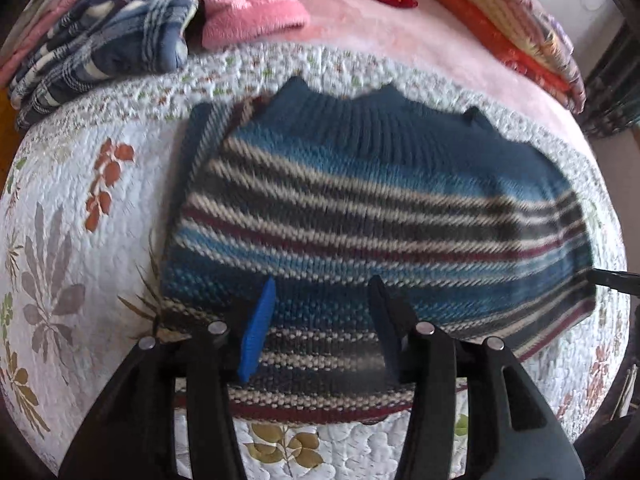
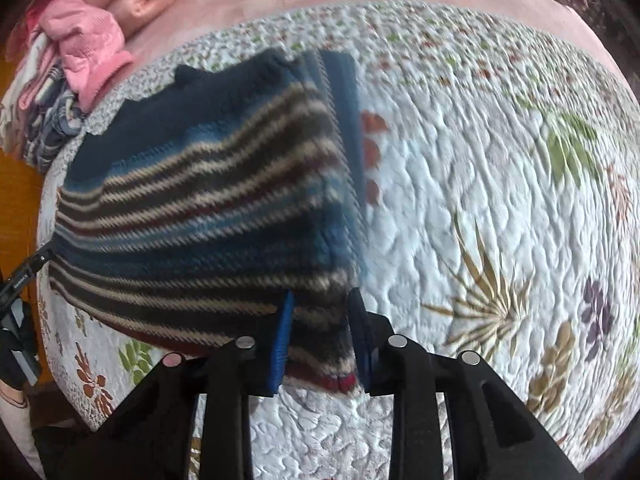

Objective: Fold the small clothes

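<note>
A small knitted sweater [image 1: 360, 208], striped in blue, cream, grey and dark red, lies flat on the quilt with its dark blue collar at the far side. My left gripper [image 1: 322, 326] hovers open over the near hem, its fingers wide apart with the knit showing beneath them. In the right wrist view the same sweater [image 2: 208, 208] lies to the left, one sleeve folded along its right edge. My right gripper [image 2: 320, 342] is shut on the sweater's near right corner, and bunched fabric with a red hem fills the gap between its fingers.
The white floral quilt [image 2: 500, 184] covers the bed, over a pink blanket [image 1: 380, 36]. A folded blue plaid garment [image 1: 108, 48] and a pink garment [image 1: 248, 4] lie at the far left, and striped folded bedding [image 1: 508, 28] at the far right.
</note>
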Demonstrator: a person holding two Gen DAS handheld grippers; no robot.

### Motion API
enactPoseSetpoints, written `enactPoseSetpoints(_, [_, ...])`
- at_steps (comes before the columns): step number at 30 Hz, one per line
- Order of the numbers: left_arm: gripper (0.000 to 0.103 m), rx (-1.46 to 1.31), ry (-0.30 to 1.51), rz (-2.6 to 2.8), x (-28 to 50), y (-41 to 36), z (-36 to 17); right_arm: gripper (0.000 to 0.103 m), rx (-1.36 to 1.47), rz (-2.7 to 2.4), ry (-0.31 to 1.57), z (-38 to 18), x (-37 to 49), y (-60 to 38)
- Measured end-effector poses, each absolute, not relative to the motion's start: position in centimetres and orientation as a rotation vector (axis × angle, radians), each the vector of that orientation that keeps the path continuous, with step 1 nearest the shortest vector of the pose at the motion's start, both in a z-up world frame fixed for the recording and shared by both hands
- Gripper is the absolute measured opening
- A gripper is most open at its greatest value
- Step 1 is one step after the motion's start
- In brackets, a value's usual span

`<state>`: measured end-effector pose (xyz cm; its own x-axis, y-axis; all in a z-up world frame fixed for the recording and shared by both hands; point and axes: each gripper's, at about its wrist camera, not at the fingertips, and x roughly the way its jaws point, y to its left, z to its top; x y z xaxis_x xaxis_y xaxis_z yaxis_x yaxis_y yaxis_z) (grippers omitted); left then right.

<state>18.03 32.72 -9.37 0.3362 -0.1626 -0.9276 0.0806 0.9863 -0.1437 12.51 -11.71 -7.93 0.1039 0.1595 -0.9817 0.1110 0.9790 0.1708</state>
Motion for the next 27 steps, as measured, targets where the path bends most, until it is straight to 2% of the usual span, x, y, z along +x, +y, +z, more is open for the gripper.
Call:
enactPoseSetpoints(9, [0.050,-0.086,1.241,-0.136,18.1,33.0,-11.7,0.029,0.200,0.008,1.524,-10.7,12.1,-11.8])
enactPoseSetpoints(12, [0.051,-0.106,1.235,-0.129,18.2,33.1,-11.2,0.037,0.250,0.033,1.485,-9.8,12.9,-12.1])
enactPoseSetpoints(13, [0.051,-0.105,1.225,-0.130,18.3,32.9,-10.8,0.047,0.275,0.040,1.462,-9.2,13.6,-12.6])
enactPoseSetpoints(14, [0.052,-0.100,1.212,-0.128,18.3,32.6,-10.4,0.053,0.318,0.047,1.418,-8.5,13.8,-13.2])
enactPoseSetpoints(17, [0.057,-0.097,1.179,-0.144,18.4,31.8,-9.5,0.058,0.407,0.059,1.376,-8.1,14.4,-14.5])
enactPoseSetpoints(21, [0.062,-0.090,1.179,-0.173,18.4,30.5,-9.3,0.058,0.495,0.066,1.379,-9.8,15.6,-15.9])
enactPoseSetpoints(27, [0.063,-0.069,1.199,-0.162,18.7,29.9,-10.4,0.058,0.572,0.116,1.401,-12.4,15.8,-16.0])
